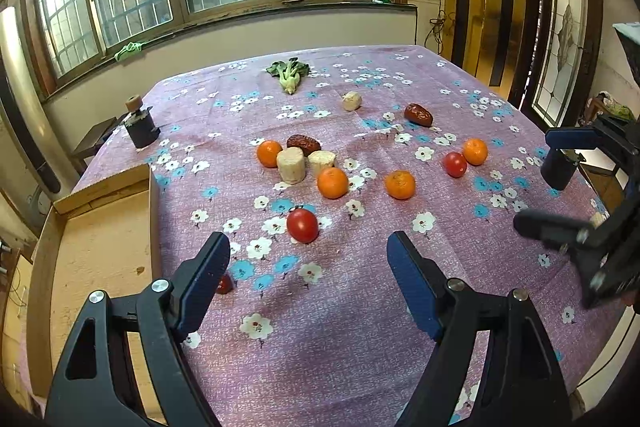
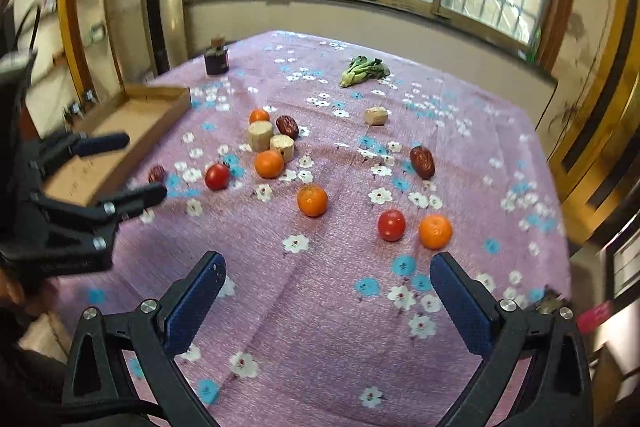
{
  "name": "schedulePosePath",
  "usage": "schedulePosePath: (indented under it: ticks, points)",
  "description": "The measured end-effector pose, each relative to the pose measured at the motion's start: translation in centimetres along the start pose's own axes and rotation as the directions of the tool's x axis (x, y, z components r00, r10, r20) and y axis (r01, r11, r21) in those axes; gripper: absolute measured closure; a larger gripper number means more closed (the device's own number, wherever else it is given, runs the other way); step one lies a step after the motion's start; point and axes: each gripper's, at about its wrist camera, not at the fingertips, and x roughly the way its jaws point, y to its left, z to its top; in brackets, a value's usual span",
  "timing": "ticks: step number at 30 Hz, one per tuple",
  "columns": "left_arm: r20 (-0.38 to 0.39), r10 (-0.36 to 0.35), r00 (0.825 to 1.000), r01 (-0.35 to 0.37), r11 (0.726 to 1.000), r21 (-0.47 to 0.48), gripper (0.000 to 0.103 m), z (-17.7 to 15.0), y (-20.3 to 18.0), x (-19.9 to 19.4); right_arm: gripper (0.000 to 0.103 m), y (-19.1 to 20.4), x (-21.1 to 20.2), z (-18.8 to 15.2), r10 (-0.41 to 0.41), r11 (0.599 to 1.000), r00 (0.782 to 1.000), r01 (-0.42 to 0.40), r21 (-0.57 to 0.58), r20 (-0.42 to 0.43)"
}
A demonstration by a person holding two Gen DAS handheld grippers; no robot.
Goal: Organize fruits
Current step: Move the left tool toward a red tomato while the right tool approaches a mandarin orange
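Note:
Several oranges, among them one (image 1: pixel 333 182) (image 2: pixel 269 163), lie spread over the flowered purple cloth. Two tomatoes (image 1: pixel 302 225) (image 1: pixel 455 164) and brown dates (image 1: pixel 304 143) (image 1: pixel 418 114) lie among them. My left gripper (image 1: pixel 308 243) (image 2: pixel 132 169) is open and empty, and the near tomato sits just beyond its fingertips. A small red date (image 2: pixel 157 173) lies by its left finger (image 1: pixel 208 267), partly hidden. My right gripper (image 2: pixel 327 263) (image 1: pixel 550 183) is open and empty above the cloth. A second tomato (image 2: pixel 391 225) and an orange (image 2: pixel 435 231) sit just ahead of it, to its right.
A shallow cardboard tray (image 1: pixel 104 247) (image 2: pixel 132 115) lies at the table's left edge. Pale cut cylinders (image 1: pixel 291 165) (image 1: pixel 352 101), a bok choy (image 1: pixel 289 73) and a dark corked bottle (image 1: pixel 140 125) also sit on the cloth. Another dark bottle (image 1: pixel 558 167) stands at the right edge.

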Motion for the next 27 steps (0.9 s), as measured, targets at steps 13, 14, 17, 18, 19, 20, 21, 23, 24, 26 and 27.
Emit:
schedulePosePath:
  ticks: [13,14,17,18,19,20,21,23,24,26,27]
  points:
    - [-0.051,-0.02,0.998,0.02,1.0,-0.002,0.022,-1.7,0.8,0.9,0.001,0.7,1.8,-0.8,0.094,0.995,0.995,-0.094,0.015,-0.041]
    - [-0.051,-0.022,0.998,0.022,1.0,0.0,0.022,-1.8,0.7,0.9,0.001,0.7,1.9,-0.9,0.09,0.996,0.995,-0.09,0.008,-0.041]
    - [-0.053,-0.025,0.998,0.025,1.0,0.007,0.022,-1.8,0.5,0.9,0.001,1.3,2.1,-1.1,0.074,0.997,0.996,-0.076,-0.026,-0.045]
    - [-0.054,-0.024,0.998,0.025,1.0,0.008,0.022,-1.8,0.4,0.9,0.0,1.4,2.1,-1.1,0.074,0.997,0.996,-0.076,-0.032,-0.045]
    - [-0.055,-0.024,0.998,0.025,1.0,0.009,0.022,-1.8,0.4,0.9,0.0,1.5,2.1,-1.1,0.076,0.996,0.996,-0.078,-0.037,-0.045]
    - [-0.056,-0.025,0.998,0.026,1.0,0.009,0.022,-1.8,0.4,0.9,0.0,1.6,2.1,-1.1,0.08,0.996,0.996,-0.082,-0.044,-0.045]
    - [-0.056,-0.024,0.998,0.025,1.0,0.009,0.022,-1.8,0.4,0.9,0.0,1.7,2.1,-1.1,0.081,0.995,0.996,-0.083,-0.048,-0.044]
    - [-0.056,-0.025,0.998,0.026,1.0,0.009,0.022,-1.9,0.5,0.8,0.0,1.8,2.1,-1.2,0.079,0.995,0.996,-0.082,-0.055,-0.042]
    - [-0.055,-0.025,0.998,0.025,1.0,0.008,0.022,-1.9,0.5,0.9,0.0,1.8,2.2,-1.1,0.08,0.995,0.996,-0.083,-0.057,-0.042]
    - [-0.057,-0.025,0.998,0.026,1.0,0.009,0.022,-1.9,0.4,0.9,0.0,1.8,2.2,-1.1,0.082,0.995,0.996,-0.084,-0.058,-0.042]
    - [-0.057,-0.025,0.998,0.025,1.0,0.008,0.022,-1.9,0.5,0.9,0.0,1.9,2.2,-1.1,0.082,0.995,0.996,-0.085,-0.059,-0.043]
